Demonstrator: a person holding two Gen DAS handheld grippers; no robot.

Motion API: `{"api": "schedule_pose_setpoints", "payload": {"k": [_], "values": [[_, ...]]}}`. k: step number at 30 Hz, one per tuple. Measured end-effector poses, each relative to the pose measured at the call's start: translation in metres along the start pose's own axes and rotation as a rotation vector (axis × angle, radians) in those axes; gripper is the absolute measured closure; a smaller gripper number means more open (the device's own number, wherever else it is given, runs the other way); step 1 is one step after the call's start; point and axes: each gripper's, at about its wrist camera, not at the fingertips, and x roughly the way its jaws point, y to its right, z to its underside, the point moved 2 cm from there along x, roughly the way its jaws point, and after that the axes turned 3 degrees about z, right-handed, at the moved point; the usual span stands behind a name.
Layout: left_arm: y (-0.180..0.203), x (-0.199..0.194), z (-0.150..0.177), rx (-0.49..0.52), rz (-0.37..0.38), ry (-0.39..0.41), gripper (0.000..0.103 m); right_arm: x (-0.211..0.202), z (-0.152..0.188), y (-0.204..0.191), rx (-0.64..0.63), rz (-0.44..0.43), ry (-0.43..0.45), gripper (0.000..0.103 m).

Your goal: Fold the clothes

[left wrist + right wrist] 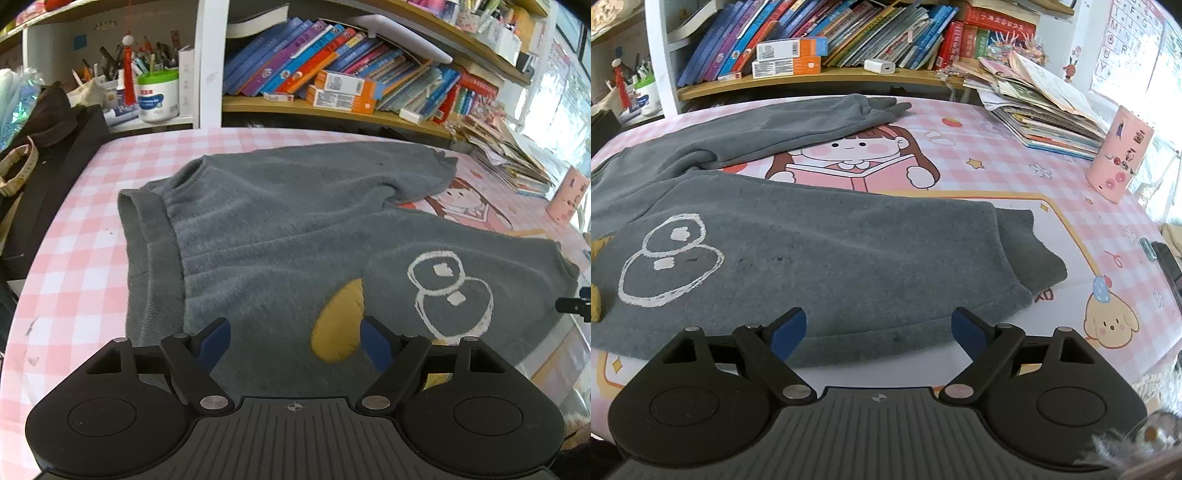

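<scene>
Garment: grey fleece trousers (280,229) lie spread flat on the pink checked table cover (85,206), the two legs splayed apart in a V.
Waistband: the ribbed waistband (147,251) sits at the left end in the left wrist view, lying flat on the cover.
Near leg: it runs along the front edge of the table, and its ribbed cuff (1030,247) rests on the cover at the right in the right wrist view.
Far leg: it stretches toward the back, with its cuff (879,107) near the bookshelf.
Print: a white outline drawing (670,254) sits on the near leg, with a mustard-yellow patch (340,325) just beside it.
Left gripper: the left gripper (295,341) hovers over the seat of the trousers, blue pads (216,341) spread wide, nothing between them.
Right gripper: the right gripper (879,332) sits at the near hem of the front leg, jaws wide apart, holding nothing; contact with the cloth is hard to call.
Between the legs: a cartoon girl reading a book (857,162) shows on the cover.
Background: a pink cup (1119,155) stands at the right by a stack of magazines (1041,110); books (325,62) fill the shelf behind.
</scene>
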Motion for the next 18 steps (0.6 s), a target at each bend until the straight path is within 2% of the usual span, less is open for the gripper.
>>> {"api": "schedule_pose_setpoints", "payload": {"k": [11, 18], "values": [[-0.003, -0.005, 0.006, -0.004, 0.014, -0.002, 0.023, -0.007, -0.004, -0.018, -0.061, -0.018, 0.006, 0.017], [-0.006, -0.011, 0.001, -0.001, 0.018, 0.008, 0.023, -0.016, -0.016, -0.027, -0.121, -0.065, 0.024, 0.015]]}}
